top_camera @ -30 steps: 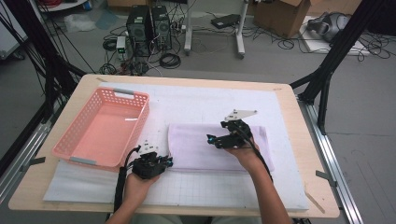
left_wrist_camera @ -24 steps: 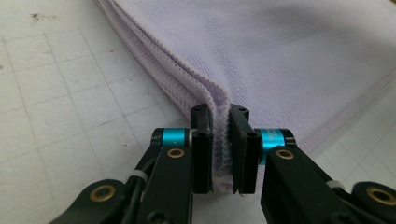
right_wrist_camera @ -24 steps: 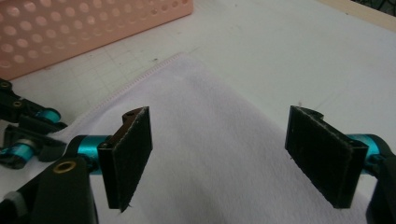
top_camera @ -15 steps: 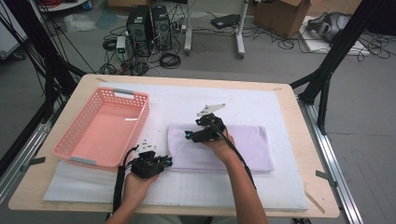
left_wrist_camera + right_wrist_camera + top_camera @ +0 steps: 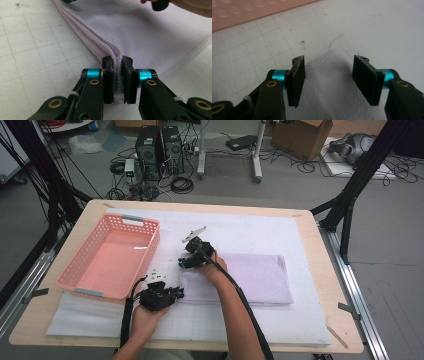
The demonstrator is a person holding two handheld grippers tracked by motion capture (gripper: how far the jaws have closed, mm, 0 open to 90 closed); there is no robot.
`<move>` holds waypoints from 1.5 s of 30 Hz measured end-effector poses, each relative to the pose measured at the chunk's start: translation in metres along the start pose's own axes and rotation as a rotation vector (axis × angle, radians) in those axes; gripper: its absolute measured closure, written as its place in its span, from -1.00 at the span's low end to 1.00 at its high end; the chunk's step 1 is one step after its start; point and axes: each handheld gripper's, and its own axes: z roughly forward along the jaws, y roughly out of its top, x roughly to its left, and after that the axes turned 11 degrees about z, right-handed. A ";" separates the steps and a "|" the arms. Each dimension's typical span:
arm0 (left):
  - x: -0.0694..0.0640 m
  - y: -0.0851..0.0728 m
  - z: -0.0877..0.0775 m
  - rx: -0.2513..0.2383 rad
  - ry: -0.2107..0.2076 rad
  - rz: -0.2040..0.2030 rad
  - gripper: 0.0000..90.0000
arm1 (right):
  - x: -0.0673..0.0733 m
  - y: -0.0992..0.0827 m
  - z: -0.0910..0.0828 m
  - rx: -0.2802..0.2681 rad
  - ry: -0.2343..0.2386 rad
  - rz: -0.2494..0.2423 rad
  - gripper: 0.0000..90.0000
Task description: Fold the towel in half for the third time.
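Left gripper point(image 5: 117, 80) jaws clamping towel point(image 5: 150, 37) edge, right gripper point(image 5: 328, 77) jaws straddling corner, closing

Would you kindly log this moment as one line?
left gripper: shut on folded lilac towel | right gripper: jaws just closing, open over towel corner | pink plastic basket: beside

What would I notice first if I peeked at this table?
Probably the folded lilac towel lying in the middle of the white mat. The left gripper is pinched shut on its near left edge, and the right gripper hovers over the far left corner, its jaws just closing with the corner between them. To the left sits a pink basket.
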 end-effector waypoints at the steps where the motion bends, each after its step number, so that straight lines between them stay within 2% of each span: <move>1: 0.000 0.000 0.000 0.000 0.002 0.001 0.80 | 0.001 0.001 0.002 0.004 0.002 -0.004 0.07; 4: 0.001 -0.001 -0.001 0.000 0.005 0.000 0.81 | 0.001 0.002 0.007 0.014 0.011 0.013 0.19; 8: -0.001 0.000 -0.001 0.006 0.023 0.036 0.81 | 0.006 0.002 0.007 0.024 0.019 0.019 0.52; 10: -0.001 0.000 -0.002 0.006 0.030 0.040 0.82 | 0.009 0.002 0.008 0.014 0.013 0.013 0.74; 13: -0.001 0.001 -0.003 0.007 0.022 0.031 0.84 | 0.010 0.001 0.008 0.006 0.013 0.025 0.88; 15: -0.001 0.002 -0.004 0.004 0.017 0.033 0.85 | 0.012 0.002 0.005 0.014 0.012 0.016 0.89; 17: -0.002 0.006 -0.008 -0.011 0.007 0.030 0.85 | 0.013 0.002 0.000 -0.002 0.006 0.003 0.90; 22: -0.007 0.019 -0.016 -0.065 -0.020 0.047 0.85 | 0.004 0.002 -0.021 -0.089 0.043 0.053 0.89; 26: -0.016 0.036 -0.012 -0.087 -0.050 0.065 0.85 | -0.003 0.000 -0.044 -0.122 0.022 0.061 0.89; 27: -0.016 0.036 -0.012 -0.087 -0.050 0.065 0.85 | -0.003 0.000 -0.044 -0.122 0.022 0.061 0.89; 28: -0.022 0.044 -0.008 -0.087 -0.068 0.078 0.85 | -0.008 -0.001 -0.056 -0.137 0.013 0.067 0.89; 30: -0.027 0.049 -0.004 -0.081 -0.076 0.090 0.84 | -0.015 -0.004 -0.068 -0.153 0.004 0.073 0.89; 31: -0.032 0.056 0.001 -0.078 -0.088 0.100 0.84 | -0.017 -0.006 -0.072 -0.156 -0.003 0.077 0.89; 32: -0.032 0.056 0.001 -0.078 -0.088 0.100 0.84 | -0.017 -0.006 -0.072 -0.156 -0.003 0.077 0.89; 33: -0.039 0.063 0.006 -0.076 -0.099 0.105 0.84 | -0.024 -0.011 -0.083 -0.175 -0.012 0.088 0.89; 34: -0.043 0.067 0.010 -0.073 -0.107 0.112 0.84 | -0.025 -0.013 -0.085 -0.175 -0.016 0.096 0.89; 36: -0.047 0.071 0.013 -0.071 -0.113 0.117 0.84 | -0.033 -0.019 -0.095 -0.188 -0.026 0.106 0.89; 37: -0.055 0.076 0.020 -0.068 -0.125 0.124 0.84 | -0.036 -0.022 -0.100 -0.193 -0.030 0.116 0.89; 38: -0.055 0.076 0.020 -0.068 -0.125 0.124 0.84 | -0.039 -0.026 -0.104 -0.203 -0.034 0.120 0.89; 39: -0.063 0.082 0.028 -0.061 -0.136 0.134 0.84 | -0.042 -0.029 -0.109 -0.209 -0.034 0.132 0.89; 40: -0.063 0.082 0.028 -0.061 -0.136 0.134 0.84 | -0.045 -0.032 -0.113 -0.218 -0.039 0.136 0.89; 42: -0.076 0.089 0.039 -0.053 -0.171 0.140 0.84 | -0.051 -0.040 -0.122 -0.229 -0.047 0.143 0.89; 45: -0.087 0.097 0.051 -0.049 -0.190 0.156 0.84 | -0.060 -0.052 -0.136 -0.241 -0.070 0.150 0.89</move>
